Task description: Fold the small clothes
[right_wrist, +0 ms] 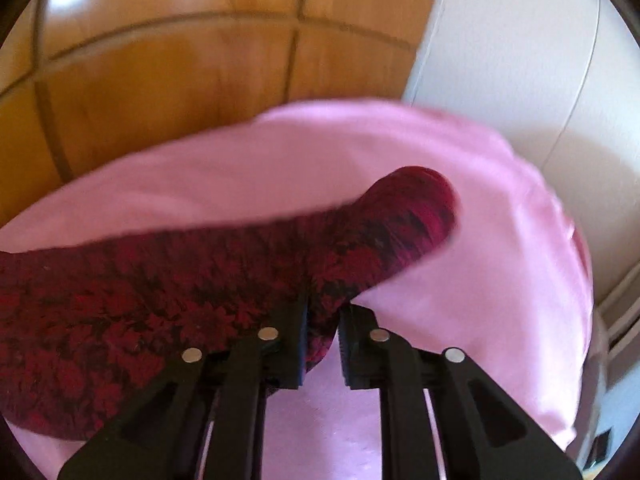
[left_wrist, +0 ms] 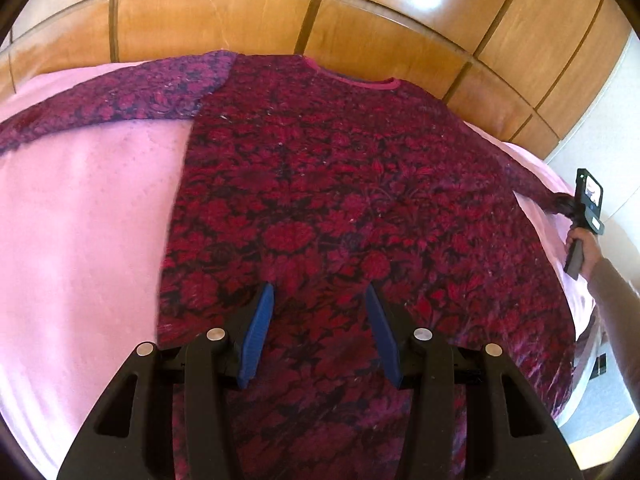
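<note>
Nearest you: your left gripper (left_wrist: 320, 292) hangs over the lower middle of the sweater, its blue fingers (left_wrist: 260, 328) spread apart with nothing pinched between them.
Bed: a pink sheet (left_wrist: 80, 220) covers the surface that carries everything, and the sweater lies across it.
Headboard: glossy wooden panels (left_wrist: 240, 20) rise behind the bed, with a white wall (right_wrist: 520, 60) to their right.
Sweater: a dark red and black floral knit (left_wrist: 340, 200) lies spread flat on the sheet, its pink-trimmed neckline (left_wrist: 352, 78) towards the headboard.
Left sleeve: it (left_wrist: 100, 100) stretches out across the sheet to the left, looking more purple than the body.
Right sleeve: it (right_wrist: 240, 272) runs out towards the right edge of the bed, its cuff (right_wrist: 420, 208) lifted and blurred in your right wrist view.
Right gripper: your right gripper (right_wrist: 324, 312) is closed on the right sleeve, a fold of knit pinched between its black fingers (right_wrist: 296, 328).
Your hand: it (left_wrist: 584, 248) grips the right gripper's handle at the bed's right edge.
</note>
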{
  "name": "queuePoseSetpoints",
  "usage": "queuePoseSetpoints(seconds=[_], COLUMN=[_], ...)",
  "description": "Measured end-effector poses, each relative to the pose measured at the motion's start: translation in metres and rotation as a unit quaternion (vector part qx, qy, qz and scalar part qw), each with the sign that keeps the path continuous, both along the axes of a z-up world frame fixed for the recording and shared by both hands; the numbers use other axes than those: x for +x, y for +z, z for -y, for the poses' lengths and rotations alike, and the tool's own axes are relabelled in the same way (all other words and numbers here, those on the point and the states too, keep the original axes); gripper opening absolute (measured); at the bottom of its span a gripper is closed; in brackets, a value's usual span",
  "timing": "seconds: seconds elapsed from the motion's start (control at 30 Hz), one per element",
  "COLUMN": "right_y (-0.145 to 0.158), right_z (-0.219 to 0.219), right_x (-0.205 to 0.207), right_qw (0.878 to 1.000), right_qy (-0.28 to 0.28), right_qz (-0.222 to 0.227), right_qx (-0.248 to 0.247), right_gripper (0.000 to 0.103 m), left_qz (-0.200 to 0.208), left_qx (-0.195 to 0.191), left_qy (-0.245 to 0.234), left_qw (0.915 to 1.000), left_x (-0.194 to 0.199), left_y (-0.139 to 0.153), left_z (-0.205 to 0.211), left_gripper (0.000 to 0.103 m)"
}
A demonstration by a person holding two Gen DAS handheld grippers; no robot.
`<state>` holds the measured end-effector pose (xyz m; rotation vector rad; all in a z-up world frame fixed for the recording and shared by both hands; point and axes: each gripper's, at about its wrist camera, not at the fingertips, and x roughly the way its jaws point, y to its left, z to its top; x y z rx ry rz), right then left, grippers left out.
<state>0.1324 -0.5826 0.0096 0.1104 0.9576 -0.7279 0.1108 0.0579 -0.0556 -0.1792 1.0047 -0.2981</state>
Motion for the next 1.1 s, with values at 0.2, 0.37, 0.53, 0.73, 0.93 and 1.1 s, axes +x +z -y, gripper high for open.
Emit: queuePoseSetpoints(seconds=[0.2,0.37,0.53,0.73,0.93,1.1], right_y=[0.032,0.046,0.032,0.026,0.057,0.026], right_z=[-0.02,-0.108,-0.221,-0.287,-0.295,-0.299], right_x=[-0.05,-0.077,-0.125,-0.168,-0.165,-0.184], right_qw=[0.997,0.951,0.885,0.867,0.876,0.87], right_qy=[0.025,0.196,0.324,0.366,0.405,0.414], right_qz=[0.052,0.052,-0.013,-0.047,-0.032,-0.108], right_qx=[0.058,0.233,0.334,0.335,0.26,0.245], right_gripper=[0.059,0.053,0.044,0.025,0.016,0.016], left_qz=[0.016,0.001,-0.031,-0.023,-0.001,-0.016], left_qx=[0.014,0.021,-0.031,-0.058,-0.044,-0.027], left_qy=[0.049,0.086,0.058,0.013,0.007,0.004], left_qw=[0.9986,0.996,0.9973,0.998,0.999,0.9995], left_x=[-0.014,-0.03,-0.05,-0.061,-0.077,-0.089], left_y=[0.016,0.007,-0.011,-0.013,-0.002,-0.009], left_z=[-0.043,-0.079,-0.089,-0.08,-0.082,-0.081], left_gripper=[0.051,0.062,0.062,0.016,0.011,0.011])
